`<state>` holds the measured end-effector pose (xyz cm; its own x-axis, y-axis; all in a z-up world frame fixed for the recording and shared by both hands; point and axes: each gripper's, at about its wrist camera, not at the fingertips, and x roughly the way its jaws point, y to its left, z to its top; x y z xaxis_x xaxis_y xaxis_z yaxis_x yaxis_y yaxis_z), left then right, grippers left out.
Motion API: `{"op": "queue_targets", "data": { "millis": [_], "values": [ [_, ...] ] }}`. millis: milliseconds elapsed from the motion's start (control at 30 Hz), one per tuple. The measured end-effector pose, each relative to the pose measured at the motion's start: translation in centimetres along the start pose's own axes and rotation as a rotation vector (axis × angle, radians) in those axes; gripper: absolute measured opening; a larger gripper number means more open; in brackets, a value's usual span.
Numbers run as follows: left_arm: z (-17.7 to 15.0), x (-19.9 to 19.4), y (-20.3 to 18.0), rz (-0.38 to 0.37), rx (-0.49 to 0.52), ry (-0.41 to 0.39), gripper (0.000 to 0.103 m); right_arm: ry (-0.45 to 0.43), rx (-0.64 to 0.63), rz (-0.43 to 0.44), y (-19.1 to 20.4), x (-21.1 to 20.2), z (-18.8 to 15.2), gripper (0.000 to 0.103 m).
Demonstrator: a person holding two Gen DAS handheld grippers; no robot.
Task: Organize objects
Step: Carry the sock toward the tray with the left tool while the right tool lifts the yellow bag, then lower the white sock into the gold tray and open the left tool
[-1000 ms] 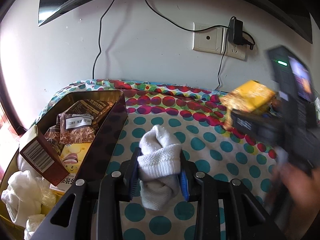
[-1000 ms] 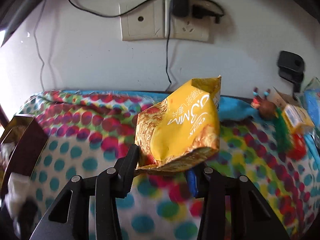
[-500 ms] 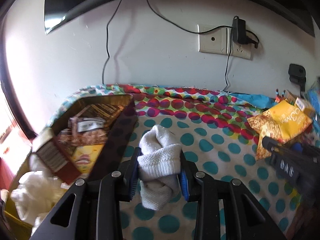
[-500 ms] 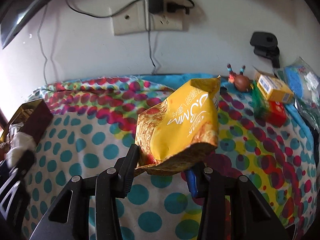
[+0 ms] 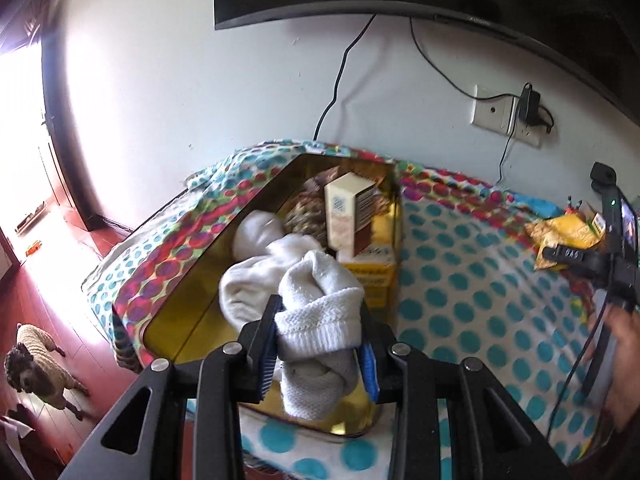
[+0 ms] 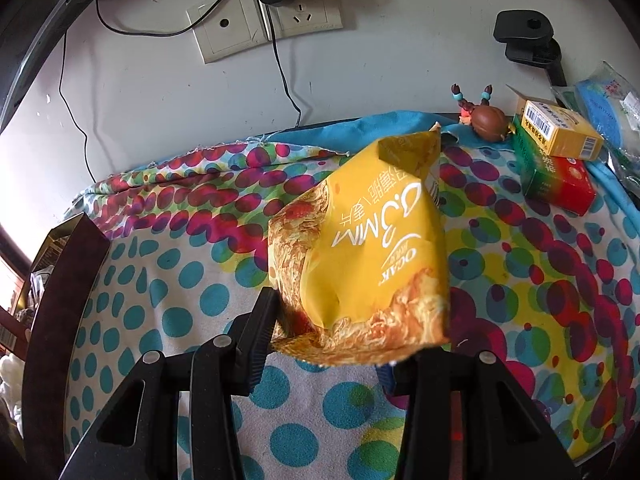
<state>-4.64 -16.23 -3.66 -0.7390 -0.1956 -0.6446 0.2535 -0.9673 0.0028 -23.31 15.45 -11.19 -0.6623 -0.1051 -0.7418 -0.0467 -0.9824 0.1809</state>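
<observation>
My left gripper [image 5: 320,350] is shut on a rolled white sock [image 5: 320,312] and holds it above the near end of a gold-lined box [image 5: 192,312]. Inside the box lie more white socks [image 5: 256,280], a cream and brown carton [image 5: 348,216] and yellow packets [image 5: 372,276]. My right gripper [image 6: 332,344] is shut on a yellow snack bag [image 6: 368,264] above the polka-dot cloth [image 6: 160,312]. In the left wrist view that same right gripper [image 5: 576,258] and its yellow snack bag [image 5: 568,234] appear at the far right, with a hand [image 5: 624,356] below.
At the back right stand a yellow carton [image 6: 560,128] on a green and red box [image 6: 556,176], a small brown figurine [image 6: 484,116] and a blue packet [image 6: 608,108]. The box's dark wall [image 6: 60,312] is at left. A small dog [image 5: 40,364] stands on the floor.
My left gripper has carried the sock leftwards from over the cloth to above the box. My right gripper has sunk a little towards the cloth and rolled slightly, still gripping the bag.
</observation>
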Motion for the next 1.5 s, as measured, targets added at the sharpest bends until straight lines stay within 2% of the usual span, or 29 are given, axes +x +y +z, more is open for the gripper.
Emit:
{"op": "queue_targets", "data": {
  "millis": [33, 100, 200, 300, 400, 467, 533, 633, 700, 733, 767, 833, 967, 1200, 1333, 1500],
  "values": [
    [-0.1, 0.3, 0.2, -0.012, 0.006, 0.015, 0.034, 0.000, 0.002, 0.003, 0.0, 0.0, 0.0, 0.041],
    [-0.3, 1.0, 0.4, 0.022, 0.017, 0.035, 0.034, -0.001, 0.007, 0.008, -0.1, 0.0, 0.0, 0.041],
    [-0.4, 2.5, 0.2, 0.036, 0.029, 0.056, 0.035, -0.002, 0.004, 0.005, -0.1, 0.0, 0.0, 0.041],
    [0.1, 3.8, -0.4, 0.019, 0.036, 0.068, 0.037, -0.006, -0.008, 0.000, 0.1, 0.0, -0.1, 0.041],
    [1.1, 6.4, -0.5, 0.050, 0.012, 0.123, 0.038, -0.006, -0.026, -0.016, 0.4, 0.0, -0.1, 0.041],
    [1.8, 7.6, 0.1, 0.033, -0.035, 0.146, 0.039, -0.011, -0.036, -0.019, 0.7, -0.1, -0.1, 0.041],
    [2.0, 7.1, 0.2, 0.032, -0.047, 0.130, 0.039, -0.014, -0.043, -0.017, 0.9, -0.2, -0.2, 0.041],
    [1.3, 5.7, 0.1, 0.042, 0.000, 0.082, 0.039, -0.013, -0.048, -0.026, 1.1, -0.1, -0.2, 0.041],
    [0.7, 4.8, 0.0, 0.009, 0.016, 0.048, 0.054, -0.018, -0.060, -0.030, 1.2, -0.3, -0.3, 0.041],
    [0.4, 4.2, -0.1, 0.002, 0.027, 0.025, 0.079, -0.021, -0.068, -0.033, 1.4, -0.4, -0.4, 0.041],
    [0.2, 3.7, -0.1, -0.001, 0.034, 0.008, 0.097, -0.022, -0.074, -0.036, 1.5, -0.3, -0.4, 0.041],
    [-0.2, 2.7, 0.1, -0.004, 0.028, -0.030, 0.098, -0.023, -0.090, -0.048, 1.8, -0.3, -0.4, 0.041],
    [-0.8, 1.9, 0.7, -0.021, -0.010, -0.028, 0.098, -0.026, -0.114, -0.069, 2.3, -0.3, -0.5, 0.041],
    [-3.9, -4.8, 3.0, -0.037, -0.059, -0.194, 0.098, -0.047, -0.166, -0.083, 3.4, -0.5, -0.8, 0.041],
    [-6.6, -6.4, 3.7, -0.024, -0.077, -0.175, 0.098, -0.092, -0.256, -0.080, 5.2, -1.1, -1.4, 0.040],
    [-8.7, -6.2, 2.7, -0.028, -0.034, -0.161, 0.098, -0.168, -0.451, -0.079, 9.0, -2.0, -3.2, 0.039]
  ]
}}
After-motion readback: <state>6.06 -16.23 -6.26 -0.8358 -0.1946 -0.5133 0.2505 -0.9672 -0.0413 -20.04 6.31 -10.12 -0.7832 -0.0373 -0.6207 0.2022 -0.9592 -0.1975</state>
